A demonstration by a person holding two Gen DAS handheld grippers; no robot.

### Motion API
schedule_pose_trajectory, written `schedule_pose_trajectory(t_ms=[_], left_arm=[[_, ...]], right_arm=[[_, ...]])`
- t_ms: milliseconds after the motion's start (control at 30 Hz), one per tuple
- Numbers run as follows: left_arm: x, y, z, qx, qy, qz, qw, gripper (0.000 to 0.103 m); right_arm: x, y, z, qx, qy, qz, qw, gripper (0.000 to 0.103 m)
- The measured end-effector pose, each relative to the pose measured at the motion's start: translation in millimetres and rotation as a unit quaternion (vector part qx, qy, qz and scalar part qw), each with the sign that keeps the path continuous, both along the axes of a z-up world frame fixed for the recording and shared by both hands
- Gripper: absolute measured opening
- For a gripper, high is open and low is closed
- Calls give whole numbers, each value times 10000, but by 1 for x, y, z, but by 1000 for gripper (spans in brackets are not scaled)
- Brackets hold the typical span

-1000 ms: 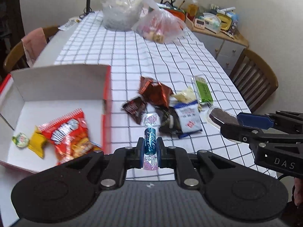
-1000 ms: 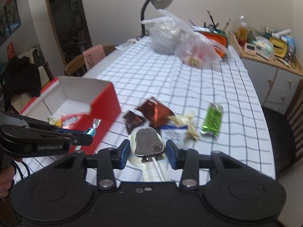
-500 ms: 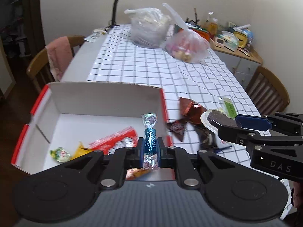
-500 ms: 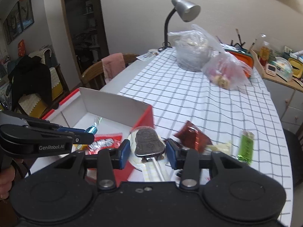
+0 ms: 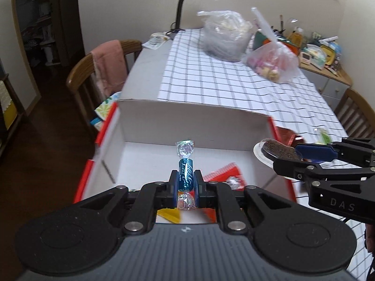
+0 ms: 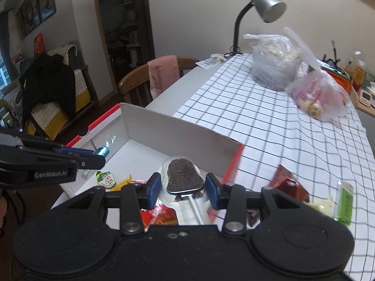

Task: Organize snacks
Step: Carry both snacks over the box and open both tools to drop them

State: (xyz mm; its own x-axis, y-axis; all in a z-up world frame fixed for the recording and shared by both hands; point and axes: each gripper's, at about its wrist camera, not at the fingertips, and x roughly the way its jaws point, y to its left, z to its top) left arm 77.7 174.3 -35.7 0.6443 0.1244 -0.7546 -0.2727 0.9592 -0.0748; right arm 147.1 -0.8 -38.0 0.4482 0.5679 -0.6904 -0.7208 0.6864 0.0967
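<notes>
The left gripper (image 5: 185, 185) is clenched on a glossy blue twist-wrapped candy (image 5: 185, 176) above the white-lined cardboard box (image 5: 192, 119), hiding most snacks inside. The right gripper (image 6: 184, 188) grasps a flat chocolate lollipop (image 6: 183, 176) over the box's right edge.

One open red-and-white box (image 5: 192, 114) stands on the checked table, and two grippers hold one snack each: one blue wrapped candy (image 5: 185, 175) and one chocolate lollipop (image 6: 184, 178). Farther back there are two clear plastic bags (image 6: 276, 63) (image 6: 320, 96), one desk lamp (image 6: 264, 7) and one chair draped with a pink cloth (image 5: 109, 65)
</notes>
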Motion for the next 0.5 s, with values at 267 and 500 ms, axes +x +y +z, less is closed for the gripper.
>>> schedule_pose_trajectory(t_ms=[267,500], left_arm=[[15,35,-27,147,319,55,9994,12],[32,49,-55,197,768,1,9969,12]], right_arm=[[1,43,-29,-319,169,291,9989,40],[5,67,-52,-704,218,438,9963,40]])
